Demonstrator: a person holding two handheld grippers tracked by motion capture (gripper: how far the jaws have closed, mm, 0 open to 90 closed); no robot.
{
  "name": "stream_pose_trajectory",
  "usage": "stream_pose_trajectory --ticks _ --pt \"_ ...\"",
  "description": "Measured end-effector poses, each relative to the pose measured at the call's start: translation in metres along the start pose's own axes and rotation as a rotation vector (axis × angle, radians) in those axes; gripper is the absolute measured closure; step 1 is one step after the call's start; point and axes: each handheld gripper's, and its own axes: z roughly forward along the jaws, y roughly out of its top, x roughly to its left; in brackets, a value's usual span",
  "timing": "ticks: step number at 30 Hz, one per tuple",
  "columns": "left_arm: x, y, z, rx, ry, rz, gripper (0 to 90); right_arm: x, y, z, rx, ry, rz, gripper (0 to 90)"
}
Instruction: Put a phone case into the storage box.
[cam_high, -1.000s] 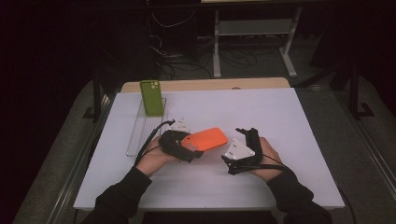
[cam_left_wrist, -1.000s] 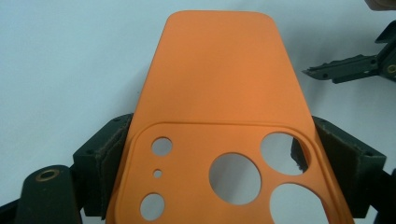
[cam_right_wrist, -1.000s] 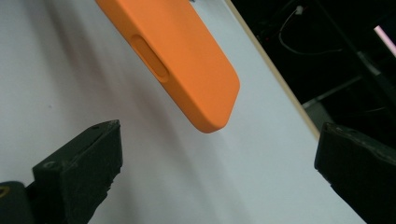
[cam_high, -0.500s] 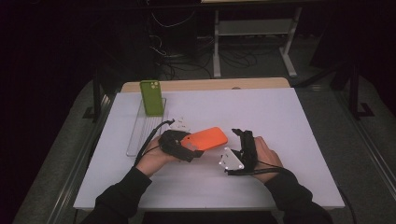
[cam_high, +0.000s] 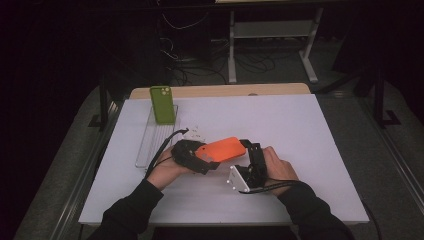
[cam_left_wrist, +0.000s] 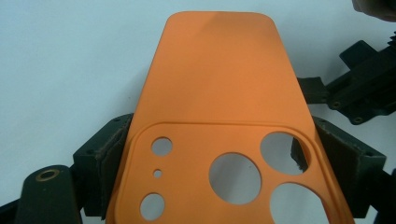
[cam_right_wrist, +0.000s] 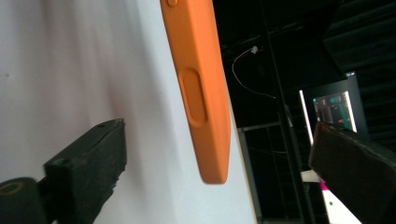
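Note:
An orange phone case (cam_high: 222, 149) is held just above the white table (cam_high: 310, 125) by its camera-cutout end. My left gripper (cam_high: 204, 158) is shut on that end, and in the left gripper view both pads (cam_left_wrist: 109, 156) press the sides of the orange phone case (cam_left_wrist: 219, 88). My right gripper (cam_high: 251, 151) lies turned on its side at the case's free end. In the right gripper view the orange phone case (cam_right_wrist: 201, 88) stands edge-on between the jaws of my right gripper (cam_right_wrist: 219, 140). Those jaws have just been closing a little, with a gap left on both sides.
A green phone case (cam_high: 163, 104) stands upright at the far end of a clear rack (cam_high: 148, 145) on the table's left side. Small white bits (cam_high: 194, 131) lie just beyond the left hand. Dark floor, cables and a stand lie past the far edge.
The right hand has moved left toward the orange case and rolled its gripper onto its side, bringing the jaws around the case's free end. The left hand has kept still.

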Motion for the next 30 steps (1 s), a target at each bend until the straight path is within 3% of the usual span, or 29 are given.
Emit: stream_pose_trajectory --ticks 2,4,6,7,9,10,16,18,23,30 --pt "-0.001 0.0 0.001 -0.007 -0.003 -0.005 15.1 0.002 0.001 0.0 -0.004 -0.02 -0.023 8.0" --pt "-0.001 0.0 0.001 0.004 -0.005 0.006 15.1 0.006 0.004 -0.002 0.008 -0.018 -0.006 13.0" --pt "-0.001 0.0 0.002 0.005 -0.004 0.013 15.1 0.005 0.006 -0.002 -0.005 -0.027 -0.068 16.1" --pt "-0.002 0.0 0.002 0.0 -0.011 0.001 15.1 0.008 0.008 -0.003 -0.002 -0.036 -0.055 18.7" --pt "-0.003 0.0 0.003 0.004 -0.013 0.013 15.1 0.01 0.01 -0.001 -0.035 -0.061 -0.135 25.7" --pt "-0.003 0.0 0.003 0.007 -0.012 0.018 15.1 0.012 0.011 -0.002 -0.039 -0.061 -0.147 29.3" --pt "-0.004 0.0 0.004 0.006 -0.02 0.014 15.1 0.018 0.013 -0.001 -0.029 -0.064 -0.185 49.5" --pt "-0.004 0.0 0.003 0.009 -0.019 0.015 15.1 0.018 0.012 -0.001 -0.047 -0.085 -0.194 55.5" --pt "-0.005 0.0 0.004 0.009 -0.022 0.017 15.0 0.019 0.012 -0.002 -0.051 -0.07 -0.203 68.6" --pt "-0.002 -0.001 0.004 -0.002 -0.046 -0.002 14.3 0.019 0.012 -0.002 -0.055 -0.066 -0.21 78.9"
